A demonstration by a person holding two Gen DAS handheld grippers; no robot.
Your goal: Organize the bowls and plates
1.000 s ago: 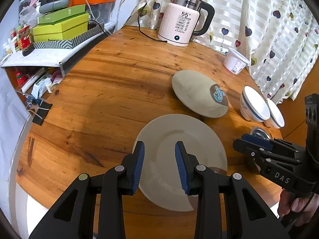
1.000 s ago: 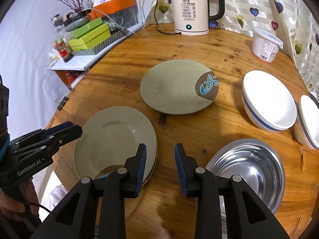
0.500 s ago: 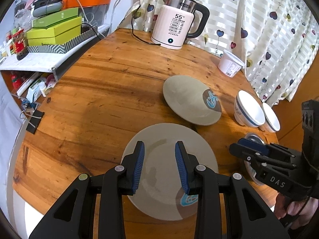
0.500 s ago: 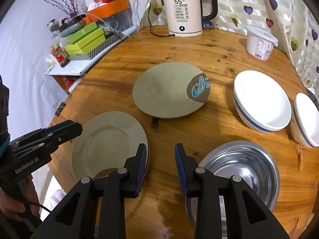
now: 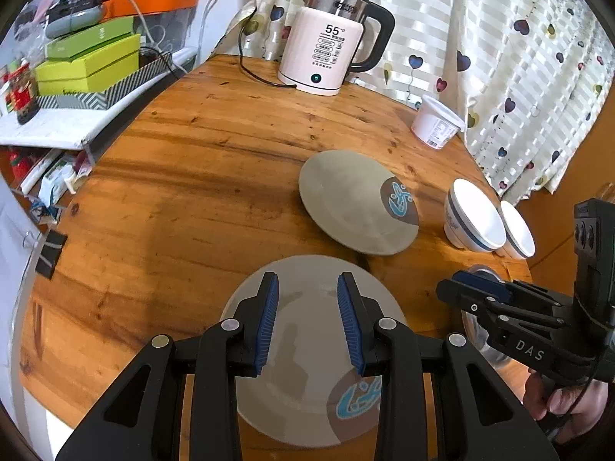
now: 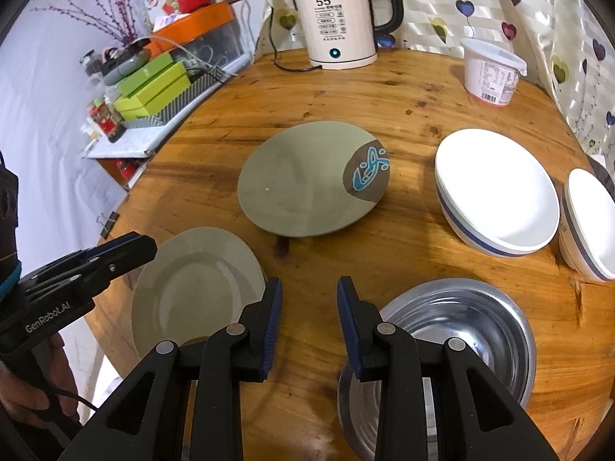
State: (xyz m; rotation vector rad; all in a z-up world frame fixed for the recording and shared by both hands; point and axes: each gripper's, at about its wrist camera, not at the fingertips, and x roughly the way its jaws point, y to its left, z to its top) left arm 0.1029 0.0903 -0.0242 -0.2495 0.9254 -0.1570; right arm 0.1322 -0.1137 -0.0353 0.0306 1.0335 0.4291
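Observation:
Two grey-green plates with a blue fish mark lie on the round wooden table [image 5: 184, 192]. The near plate [image 5: 307, 365] [image 6: 196, 296] lies at the front edge, under my open, empty left gripper [image 5: 307, 322]. The far plate [image 5: 357, 201] [image 6: 311, 180] lies mid-table. Two white bowls with blue bands [image 6: 496, 192] [image 6: 592, 223] sit at the right. A steel bowl [image 6: 457, 330] sits at the front right, with a second steel dish [image 6: 357, 403] partly hidden under my open, empty right gripper [image 6: 309, 322].
A white electric kettle [image 5: 326, 53] [image 6: 338, 15] with its cord stands at the back. A white lidded tub [image 6: 492, 73] stands at the back right. A shelf with green boxes [image 5: 84, 65] is beyond the left edge. A heart-print curtain [image 5: 499, 57] hangs behind.
Both grippers have drawn back and risen a little, so the near plate's fish mark came into the left wrist view. Both stayed open. No dish moved.

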